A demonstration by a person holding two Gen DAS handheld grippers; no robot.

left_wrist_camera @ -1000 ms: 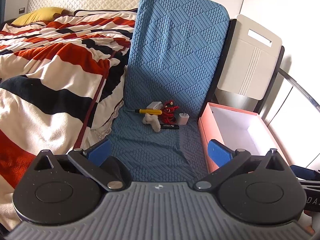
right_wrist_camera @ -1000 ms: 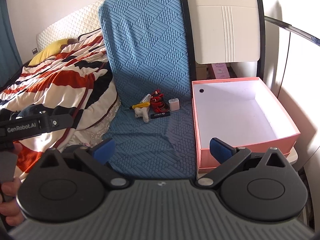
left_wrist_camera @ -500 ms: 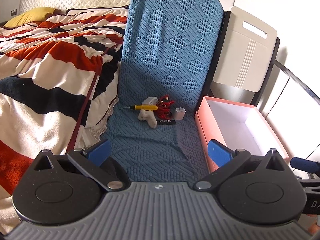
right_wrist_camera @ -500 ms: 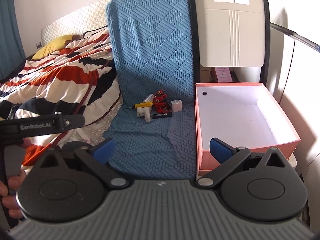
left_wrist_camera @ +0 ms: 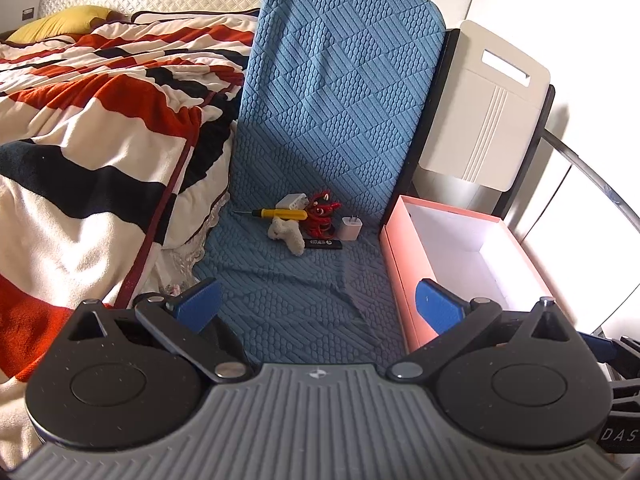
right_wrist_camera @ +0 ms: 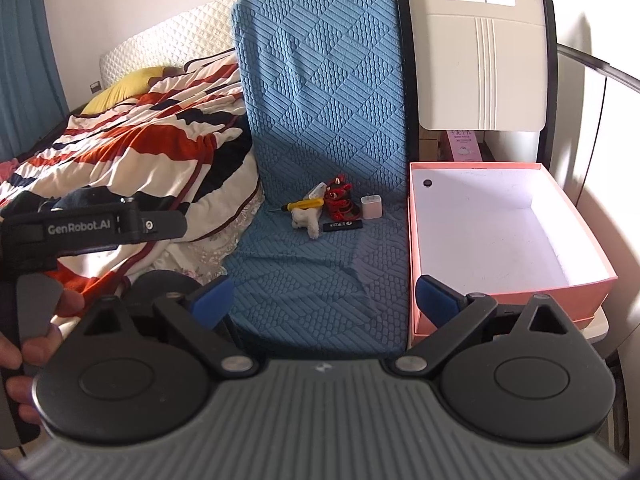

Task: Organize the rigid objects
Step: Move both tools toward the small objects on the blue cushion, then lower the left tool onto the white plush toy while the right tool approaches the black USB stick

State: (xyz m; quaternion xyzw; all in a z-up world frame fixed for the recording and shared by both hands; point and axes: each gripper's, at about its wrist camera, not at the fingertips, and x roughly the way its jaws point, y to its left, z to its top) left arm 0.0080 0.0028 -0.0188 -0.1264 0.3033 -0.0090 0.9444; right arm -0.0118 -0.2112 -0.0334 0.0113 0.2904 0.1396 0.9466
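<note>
A small pile lies at the back of the blue seat cover (left_wrist_camera: 296,280): a yellow screwdriver (left_wrist_camera: 280,213), a red toy (left_wrist_camera: 320,210), a white plug (left_wrist_camera: 351,228), a black stick (left_wrist_camera: 323,244), a cream plush piece (left_wrist_camera: 286,233) and a white adapter (left_wrist_camera: 291,201). An open, empty pink box (right_wrist_camera: 500,236) stands to the right. My left gripper (left_wrist_camera: 318,304) is open and empty, well short of the pile. My right gripper (right_wrist_camera: 324,300) is open and empty, also well back. The pile shows in the right wrist view too, with the screwdriver (right_wrist_camera: 302,204) and plug (right_wrist_camera: 371,207).
A striped blanket (left_wrist_camera: 92,140) covers the bed on the left. A white chair back (right_wrist_camera: 480,48) rises behind the box. The left gripper's body (right_wrist_camera: 92,228) and the hand holding it show at the left of the right wrist view.
Both grippers have shifted a little; the pile and box sit slightly differently in view. Both stay open and empty. No object has moved.
</note>
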